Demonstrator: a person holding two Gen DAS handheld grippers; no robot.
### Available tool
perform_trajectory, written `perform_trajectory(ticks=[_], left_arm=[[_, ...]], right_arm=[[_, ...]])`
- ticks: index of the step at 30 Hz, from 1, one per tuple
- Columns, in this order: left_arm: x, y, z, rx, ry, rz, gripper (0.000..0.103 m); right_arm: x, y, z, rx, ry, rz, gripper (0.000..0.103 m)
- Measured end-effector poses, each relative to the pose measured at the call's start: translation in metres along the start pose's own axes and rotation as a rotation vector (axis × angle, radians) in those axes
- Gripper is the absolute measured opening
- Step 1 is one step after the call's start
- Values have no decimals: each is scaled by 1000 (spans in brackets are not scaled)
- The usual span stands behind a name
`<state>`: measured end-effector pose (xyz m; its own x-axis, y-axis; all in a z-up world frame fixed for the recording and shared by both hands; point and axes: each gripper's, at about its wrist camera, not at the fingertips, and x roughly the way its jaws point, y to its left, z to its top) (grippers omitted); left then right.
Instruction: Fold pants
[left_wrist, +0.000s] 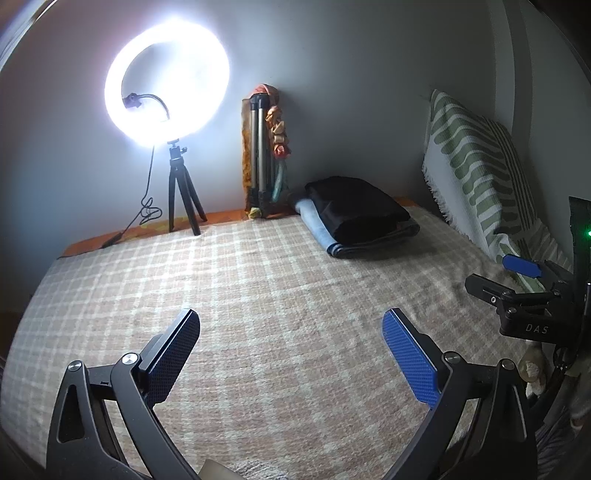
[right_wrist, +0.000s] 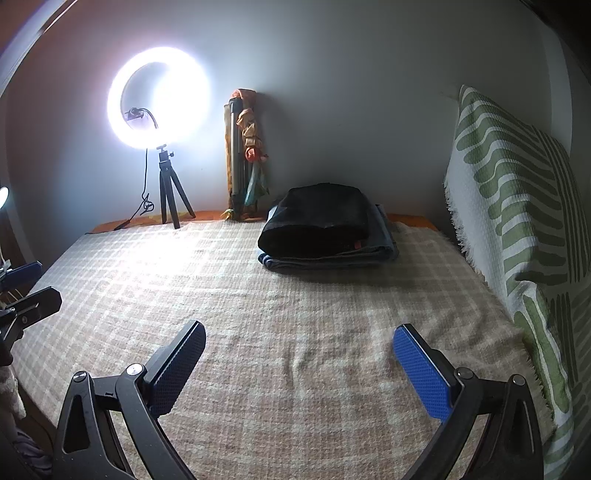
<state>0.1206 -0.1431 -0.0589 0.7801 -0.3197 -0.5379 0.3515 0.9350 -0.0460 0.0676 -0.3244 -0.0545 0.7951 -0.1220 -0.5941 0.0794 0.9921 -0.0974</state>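
Folded black pants (left_wrist: 357, 208) (right_wrist: 317, 218) lie on top of a folded blue garment (left_wrist: 320, 230) (right_wrist: 332, 258) at the far side of the bed, near the wall. My left gripper (left_wrist: 291, 328) hovers open over the checked blanket (left_wrist: 280, 295), nothing between its blue pads. My right gripper (right_wrist: 299, 343) is open as well, wide and empty, above the same blanket (right_wrist: 280, 302). Part of the right gripper (left_wrist: 517, 291) shows at the right edge of the left wrist view. The left gripper's fingers (right_wrist: 22, 295) show at the left edge of the right wrist view.
A lit ring light (left_wrist: 166, 88) (right_wrist: 159, 98) on a small tripod stands at the bed's far left by the wall. A folded tripod with coloured cloth (left_wrist: 264, 155) (right_wrist: 243, 155) leans on the wall. A green-striped cushion (left_wrist: 476, 166) (right_wrist: 517, 192) lines the right side.
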Motion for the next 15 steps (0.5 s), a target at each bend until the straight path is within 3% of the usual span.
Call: perform_trajectory(ticks=[15], left_arm=[[-2,-1,1,-10,-5,-1,99]], right_arm=[[2,0,-1,5,3,10,103]])
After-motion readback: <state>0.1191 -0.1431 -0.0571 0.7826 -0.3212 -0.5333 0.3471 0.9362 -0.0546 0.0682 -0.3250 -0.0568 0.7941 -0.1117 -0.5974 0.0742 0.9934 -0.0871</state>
